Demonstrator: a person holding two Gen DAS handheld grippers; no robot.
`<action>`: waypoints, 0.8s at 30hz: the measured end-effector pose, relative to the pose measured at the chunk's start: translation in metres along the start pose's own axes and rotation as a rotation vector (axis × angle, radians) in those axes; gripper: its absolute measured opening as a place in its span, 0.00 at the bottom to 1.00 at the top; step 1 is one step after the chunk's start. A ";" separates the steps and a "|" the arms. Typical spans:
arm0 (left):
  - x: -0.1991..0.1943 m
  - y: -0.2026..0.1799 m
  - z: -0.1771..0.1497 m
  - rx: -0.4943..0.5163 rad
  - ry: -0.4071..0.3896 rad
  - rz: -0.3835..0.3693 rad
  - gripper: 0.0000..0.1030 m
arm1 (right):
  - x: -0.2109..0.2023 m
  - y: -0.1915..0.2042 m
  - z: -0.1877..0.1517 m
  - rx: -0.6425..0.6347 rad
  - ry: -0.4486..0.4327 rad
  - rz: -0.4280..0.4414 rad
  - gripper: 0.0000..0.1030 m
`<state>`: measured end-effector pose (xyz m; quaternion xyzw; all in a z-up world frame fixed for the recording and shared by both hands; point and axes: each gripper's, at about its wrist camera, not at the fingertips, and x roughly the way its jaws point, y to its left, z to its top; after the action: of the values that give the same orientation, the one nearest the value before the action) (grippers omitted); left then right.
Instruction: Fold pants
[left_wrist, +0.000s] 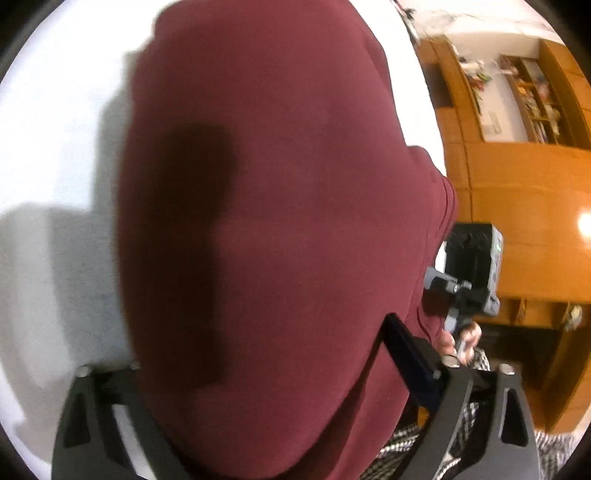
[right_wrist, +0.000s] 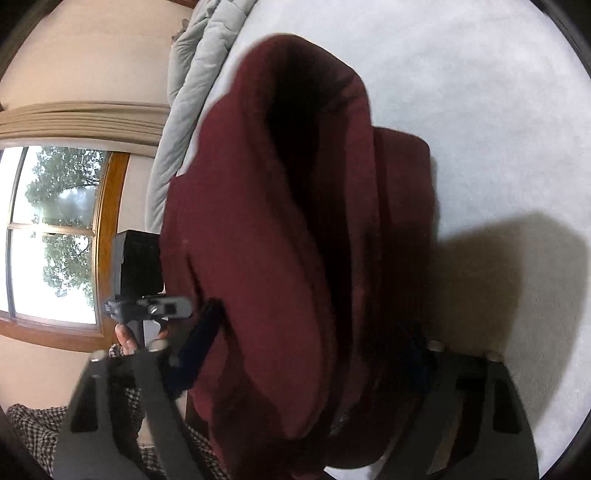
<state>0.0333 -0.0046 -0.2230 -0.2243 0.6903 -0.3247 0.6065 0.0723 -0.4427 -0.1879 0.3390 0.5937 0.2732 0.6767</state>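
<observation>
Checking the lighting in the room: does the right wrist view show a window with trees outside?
Yes, a wood-framed window at the left edge shows leafy trees in daylight, beyond the maroon pants.

Left wrist view very near the red pants (left_wrist: 280, 206), looking down at white bed (left_wrist: 55, 147), right wrist view the same, both share pants.

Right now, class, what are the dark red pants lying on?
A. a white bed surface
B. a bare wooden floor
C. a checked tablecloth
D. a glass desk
A: the dark red pants spread over the white bed surface, which shows plain and pale on either side of the cloth in both wrist views.
</observation>
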 end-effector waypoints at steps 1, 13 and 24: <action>-0.003 0.000 -0.002 -0.004 -0.012 0.024 0.77 | -0.004 0.003 -0.002 0.000 -0.011 0.018 0.52; -0.053 -0.027 -0.005 0.043 -0.255 -0.111 0.45 | -0.063 0.078 0.008 -0.118 -0.153 0.071 0.36; -0.046 -0.048 0.103 0.114 -0.349 -0.005 0.46 | -0.063 0.056 0.115 -0.094 -0.177 -0.006 0.39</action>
<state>0.1383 -0.0232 -0.1621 -0.2442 0.5546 -0.3210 0.7278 0.1783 -0.4723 -0.0974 0.3279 0.5190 0.2679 0.7425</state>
